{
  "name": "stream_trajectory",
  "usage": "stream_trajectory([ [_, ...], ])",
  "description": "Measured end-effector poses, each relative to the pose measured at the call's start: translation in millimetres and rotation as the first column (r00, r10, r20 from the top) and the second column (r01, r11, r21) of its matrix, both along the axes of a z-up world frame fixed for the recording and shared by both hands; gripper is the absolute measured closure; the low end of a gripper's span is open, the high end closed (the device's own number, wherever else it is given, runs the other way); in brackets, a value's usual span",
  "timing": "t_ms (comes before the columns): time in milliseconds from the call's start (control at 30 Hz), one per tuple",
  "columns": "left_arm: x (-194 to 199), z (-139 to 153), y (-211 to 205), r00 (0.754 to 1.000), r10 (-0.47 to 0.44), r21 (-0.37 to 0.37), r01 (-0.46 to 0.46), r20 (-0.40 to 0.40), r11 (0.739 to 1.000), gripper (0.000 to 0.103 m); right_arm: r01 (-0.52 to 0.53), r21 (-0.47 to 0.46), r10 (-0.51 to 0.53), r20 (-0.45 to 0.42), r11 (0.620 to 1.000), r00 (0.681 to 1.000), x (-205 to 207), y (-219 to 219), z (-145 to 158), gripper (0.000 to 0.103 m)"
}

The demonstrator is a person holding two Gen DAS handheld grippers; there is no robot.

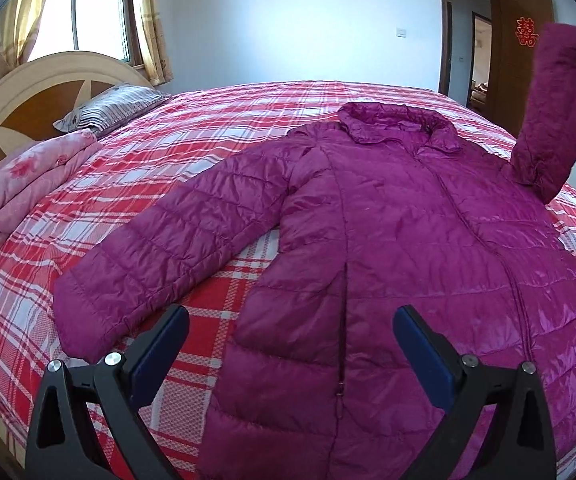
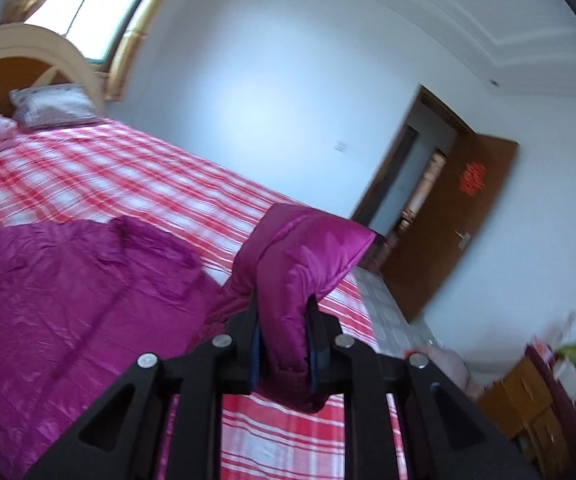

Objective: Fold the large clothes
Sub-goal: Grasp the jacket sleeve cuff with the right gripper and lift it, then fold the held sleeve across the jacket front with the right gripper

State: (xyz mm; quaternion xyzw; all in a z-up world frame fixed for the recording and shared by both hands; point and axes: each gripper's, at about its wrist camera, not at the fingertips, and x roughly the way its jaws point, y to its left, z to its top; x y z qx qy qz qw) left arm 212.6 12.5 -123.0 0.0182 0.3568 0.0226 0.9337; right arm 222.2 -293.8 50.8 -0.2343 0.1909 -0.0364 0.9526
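A magenta quilted jacket (image 1: pixel 387 240) lies front-up on the red plaid bed, its collar toward the far side and one sleeve (image 1: pixel 160 248) spread out to the left. My left gripper (image 1: pixel 289 332) hovers open above the jacket's lower hem, with nothing between its fingers. The other sleeve (image 1: pixel 551 120) is lifted into the air at the right. In the right wrist view my right gripper (image 2: pixel 286 340) is shut on that sleeve's cuff end (image 2: pixel 299 272), which bulges up out of the jaws. The jacket's body (image 2: pixel 68 300) lies below and to the left.
A striped pillow (image 1: pixel 112 108) and a folded pink quilt (image 1: pixel 20 196) sit by the wooden headboard (image 1: pixel 28 96). An open brown door (image 2: pixel 459 216) stands beyond the bed. A low wooden cabinet (image 2: pixel 523 400) with clutter is at the lower right.
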Motion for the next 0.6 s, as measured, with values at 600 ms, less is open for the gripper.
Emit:
stream_trajectory([
  [600,23,-16,39,0.996,0.083,0.036,-0.082,-0.045,0.996,0.001,-0.252,0.059,0.258,-0.293,0.966,0.921,59,142,-130,0.081],
])
